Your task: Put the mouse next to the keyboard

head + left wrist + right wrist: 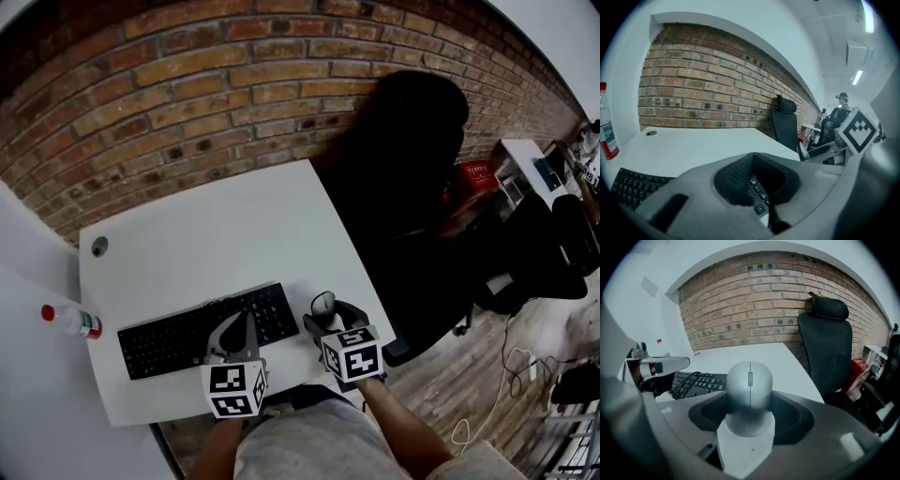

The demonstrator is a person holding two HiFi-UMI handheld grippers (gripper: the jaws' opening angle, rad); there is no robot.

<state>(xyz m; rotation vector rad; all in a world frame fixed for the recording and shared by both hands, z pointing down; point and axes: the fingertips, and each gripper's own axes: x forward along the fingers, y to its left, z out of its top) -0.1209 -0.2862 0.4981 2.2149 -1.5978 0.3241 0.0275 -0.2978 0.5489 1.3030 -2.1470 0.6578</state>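
— Two grippers are down at the near edge of the white table [206, 225]. What does the right gripper [332, 319] have?

— It has the mouse [750, 385]. The grey mouse sits right between its jaws, and the jaws press on both sides of it.

— Where is the mouse?

— Just beside the right end of the black keyboard [187, 336]. A small bit of table shows between them. The mouse is down low at the table. I cannot tell if it rests on the top or is a tiny bit above it.

— And the left gripper [240, 328]?

— Its jaws are pressed together, with only a thin slit between them. Nothing is in them. It is over the right half of the keyboard, and keys show just under its tips.

— What else is there?

— A clear bottle [69, 321] with a red cap and a red label. It stands up past the left end of the keyboard, well away from the mouse.

— And further back?

— A black chair [412, 159] stands at the right side of the table. A brick wall [206, 84] is behind it all.
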